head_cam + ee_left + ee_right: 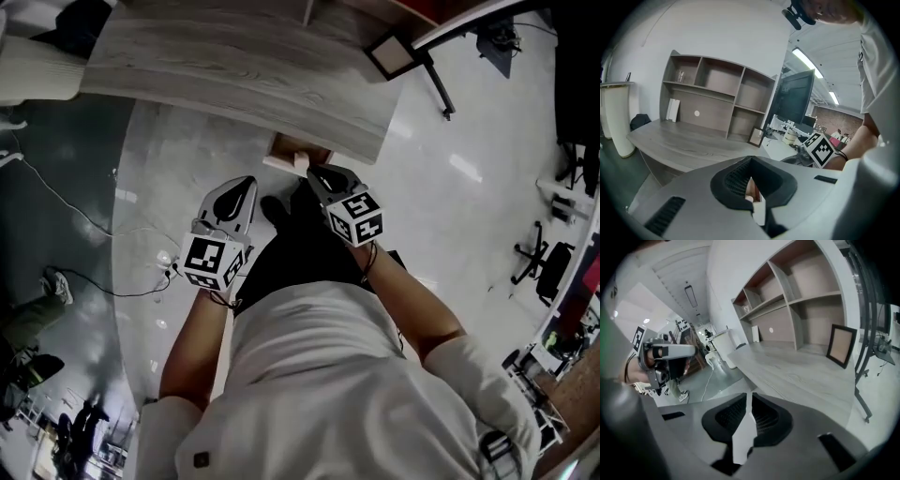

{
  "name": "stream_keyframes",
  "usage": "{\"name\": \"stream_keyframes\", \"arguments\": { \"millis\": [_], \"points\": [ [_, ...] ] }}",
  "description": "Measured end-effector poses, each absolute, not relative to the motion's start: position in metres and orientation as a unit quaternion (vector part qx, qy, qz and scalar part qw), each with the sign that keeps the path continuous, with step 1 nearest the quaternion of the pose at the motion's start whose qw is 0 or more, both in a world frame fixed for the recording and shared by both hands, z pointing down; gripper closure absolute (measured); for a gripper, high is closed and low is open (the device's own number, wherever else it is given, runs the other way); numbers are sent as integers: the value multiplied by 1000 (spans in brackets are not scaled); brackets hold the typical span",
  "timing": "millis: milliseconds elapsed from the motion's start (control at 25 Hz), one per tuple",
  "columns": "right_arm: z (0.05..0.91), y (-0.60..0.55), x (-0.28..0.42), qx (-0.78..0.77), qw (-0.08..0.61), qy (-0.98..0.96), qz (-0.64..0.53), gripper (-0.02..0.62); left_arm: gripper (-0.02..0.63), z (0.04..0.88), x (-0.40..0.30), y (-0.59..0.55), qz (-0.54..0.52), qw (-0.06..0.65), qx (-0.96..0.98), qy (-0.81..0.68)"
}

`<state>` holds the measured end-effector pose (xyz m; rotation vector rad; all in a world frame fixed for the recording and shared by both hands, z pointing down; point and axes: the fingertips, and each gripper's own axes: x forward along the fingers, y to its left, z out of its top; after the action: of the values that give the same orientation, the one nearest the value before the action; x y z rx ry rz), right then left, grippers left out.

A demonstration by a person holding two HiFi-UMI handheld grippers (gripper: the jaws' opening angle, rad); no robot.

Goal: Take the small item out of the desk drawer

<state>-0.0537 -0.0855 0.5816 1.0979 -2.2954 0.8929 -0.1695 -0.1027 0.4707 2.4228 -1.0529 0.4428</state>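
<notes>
The grey wooden desk (234,66) fills the top of the head view, with a brown drawer (298,150) showing under its near edge. My right gripper (313,172) hangs right in front of that drawer, jaws together and nothing held. My left gripper (249,182) is a little to its left over the floor, also closed and empty. The small item is not visible in any view. In the left gripper view the closed jaws (751,160) point toward the desk (689,145). In the right gripper view the jaws (750,397) stand together before the desk edge (801,366).
A shelf unit (717,98) and a small picture frame (756,137) stand on the desk's back. A dark monitor (794,101) is to the right and a white bin (616,117) to the left. A cable (122,281) lies on the floor; an office chair (544,262) is far right.
</notes>
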Motion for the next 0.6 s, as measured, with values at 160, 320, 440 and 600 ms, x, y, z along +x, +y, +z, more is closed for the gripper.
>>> {"name": "stream_keyframes", "arguments": {
  "millis": [160,320,440,600],
  "points": [
    [625,-82,-51,414,230,-808,352,521,595,497,-168,-105,171,236,879,-377],
    [667,-80,-51,428,240,-784,380,471,595,518,-167,-108,179,242,880,-367],
    [695,-79,-51,441,251,-765,396,422,595,533,-166,-109,183,248,880,-362],
    [726,-75,-53,449,254,-739,433,398,595,549,-168,-112,188,256,876,-362]
  ]
}}
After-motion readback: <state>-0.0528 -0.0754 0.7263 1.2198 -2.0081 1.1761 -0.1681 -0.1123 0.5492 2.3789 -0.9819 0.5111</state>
